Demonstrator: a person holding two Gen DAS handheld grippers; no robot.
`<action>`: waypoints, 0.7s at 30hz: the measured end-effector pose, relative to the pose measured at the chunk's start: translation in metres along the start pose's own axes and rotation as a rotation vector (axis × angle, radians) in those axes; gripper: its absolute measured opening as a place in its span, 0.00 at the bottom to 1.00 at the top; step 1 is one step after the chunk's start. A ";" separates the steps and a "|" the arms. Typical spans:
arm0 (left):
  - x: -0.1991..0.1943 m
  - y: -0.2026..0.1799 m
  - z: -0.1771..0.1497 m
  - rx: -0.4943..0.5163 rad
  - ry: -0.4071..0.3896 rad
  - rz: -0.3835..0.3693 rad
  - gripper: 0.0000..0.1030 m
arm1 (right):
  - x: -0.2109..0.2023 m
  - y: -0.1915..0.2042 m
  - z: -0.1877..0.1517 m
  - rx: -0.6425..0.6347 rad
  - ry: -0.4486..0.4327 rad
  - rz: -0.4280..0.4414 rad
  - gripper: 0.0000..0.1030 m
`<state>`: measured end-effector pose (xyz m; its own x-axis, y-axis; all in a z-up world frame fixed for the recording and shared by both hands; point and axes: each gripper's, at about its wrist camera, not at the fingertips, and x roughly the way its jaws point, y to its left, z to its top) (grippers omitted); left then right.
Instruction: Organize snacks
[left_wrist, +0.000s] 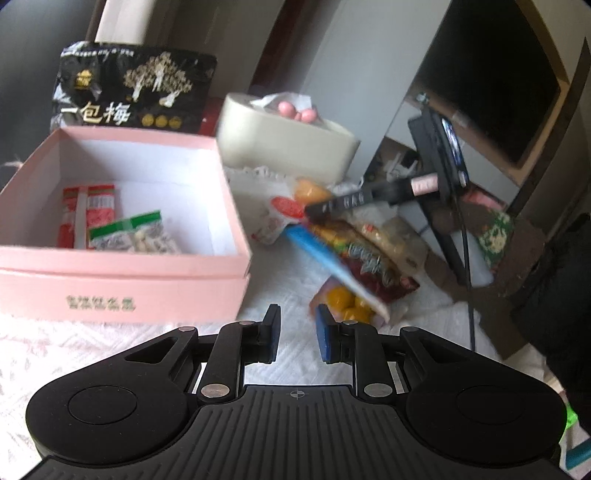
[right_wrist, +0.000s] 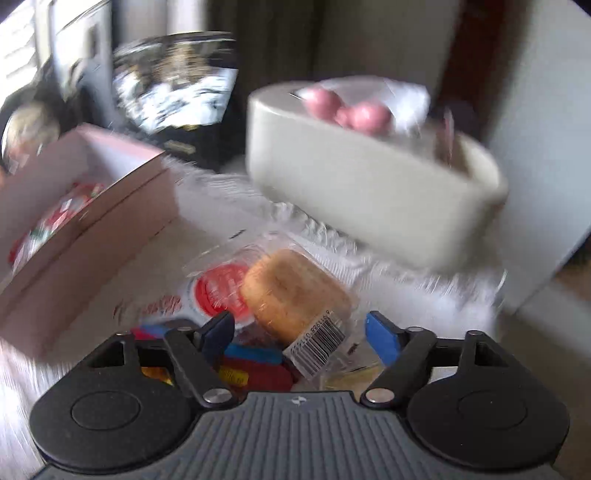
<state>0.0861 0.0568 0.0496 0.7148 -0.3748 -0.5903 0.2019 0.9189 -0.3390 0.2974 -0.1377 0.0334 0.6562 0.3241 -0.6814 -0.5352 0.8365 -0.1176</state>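
- A white textured cloth (left_wrist: 280, 273) covers the surface that carries everything.
- At ten o'clock on it sits an open pink box (left_wrist: 122, 284).
- Behind the box, at eleven o'clock, a black snack bag (left_wrist: 136, 92) stands upright.
- At one o'clock rests a cream oval container (left_wrist: 284, 144).
- Below that, at three o'clock, lies a loose pile of snack packets (left_wrist: 354, 251), a wrapped yellow cake (right_wrist: 291, 291) nearest the container.

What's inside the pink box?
The pink box holds a red-and-white snack packet and a green-topped packet, lying side by side on its white bottom. The front wall hides the near strip of the floor, so anything lying there cannot be seen.
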 end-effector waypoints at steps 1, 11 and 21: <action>-0.002 0.002 -0.002 -0.005 0.003 0.013 0.23 | 0.002 -0.003 0.001 0.039 -0.001 0.003 0.62; -0.035 0.031 -0.018 -0.109 -0.025 0.103 0.23 | -0.109 0.040 -0.020 0.020 -0.142 0.101 0.50; -0.085 0.027 -0.025 -0.120 -0.097 0.166 0.23 | -0.155 0.152 -0.106 -0.196 -0.127 0.299 0.60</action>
<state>0.0146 0.1107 0.0725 0.7941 -0.2004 -0.5738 -0.0010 0.9436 -0.3310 0.0578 -0.1078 0.0447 0.5098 0.6039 -0.6127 -0.7968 0.6001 -0.0716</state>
